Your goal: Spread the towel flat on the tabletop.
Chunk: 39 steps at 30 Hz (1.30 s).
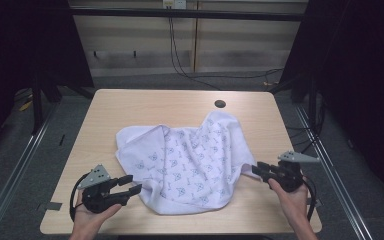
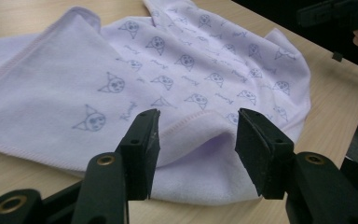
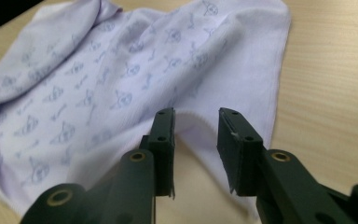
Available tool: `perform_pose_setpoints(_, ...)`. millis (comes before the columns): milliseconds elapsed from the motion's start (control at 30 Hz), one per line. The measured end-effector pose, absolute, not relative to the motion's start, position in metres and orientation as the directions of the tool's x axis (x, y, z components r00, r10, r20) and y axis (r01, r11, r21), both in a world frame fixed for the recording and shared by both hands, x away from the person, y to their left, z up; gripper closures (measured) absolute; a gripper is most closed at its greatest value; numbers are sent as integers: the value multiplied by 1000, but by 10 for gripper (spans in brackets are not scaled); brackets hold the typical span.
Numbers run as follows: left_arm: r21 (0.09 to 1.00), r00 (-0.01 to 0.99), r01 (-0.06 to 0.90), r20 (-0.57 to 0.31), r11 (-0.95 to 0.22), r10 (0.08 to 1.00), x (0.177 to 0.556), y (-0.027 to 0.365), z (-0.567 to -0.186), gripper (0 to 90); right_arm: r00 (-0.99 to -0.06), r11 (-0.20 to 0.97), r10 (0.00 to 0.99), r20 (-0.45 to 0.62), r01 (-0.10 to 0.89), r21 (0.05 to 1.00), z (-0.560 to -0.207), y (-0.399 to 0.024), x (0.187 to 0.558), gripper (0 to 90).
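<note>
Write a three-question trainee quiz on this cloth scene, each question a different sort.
1. True or false: the printed cloth is folded into a neat square.
2. Which stands nearest the round hole in the table? A) left gripper B) right gripper C) the cloth's raised far corner
3. What lies between each gripper's open jaws?

Key:
1. False; it lies rumpled.
2. C.
3. A cloth edge, with neither gripper's pads pressing on it.
</note>
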<state>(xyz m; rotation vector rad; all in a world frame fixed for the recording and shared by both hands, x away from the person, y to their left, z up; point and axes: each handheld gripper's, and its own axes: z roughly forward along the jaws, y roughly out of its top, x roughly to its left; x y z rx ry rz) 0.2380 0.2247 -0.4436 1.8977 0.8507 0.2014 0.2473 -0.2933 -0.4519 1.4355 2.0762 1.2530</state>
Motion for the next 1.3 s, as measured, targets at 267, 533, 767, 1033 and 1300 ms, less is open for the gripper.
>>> perform_pose_setpoints(267,840,722,416,-73,-348,688,299,194,-460,605,-434,131,861,265,693,709,-479,-278,306,745)
perform_pose_setpoints(533,735,703,533,-108,-420,703,335,183,-499,591,-466,243,860,209,734,635,-495,-267,279,575)
perform_pose_setpoints(767,723,711,522,-75,-454,699,321,188,-500,592,-466,338,883,58,715,612,-491,-274,249,538)
perform_pose_setpoints(1033,692,705,548,-81,-469,705,297,205,-495,591,-384,278,921,59,758,591,-488,-308,221,539)
perform_pose_setpoints(1300,743,761,515,-168,-427,626,278,211,-481,595,-391,229,913,119,732,642,-483,-296,220,455)
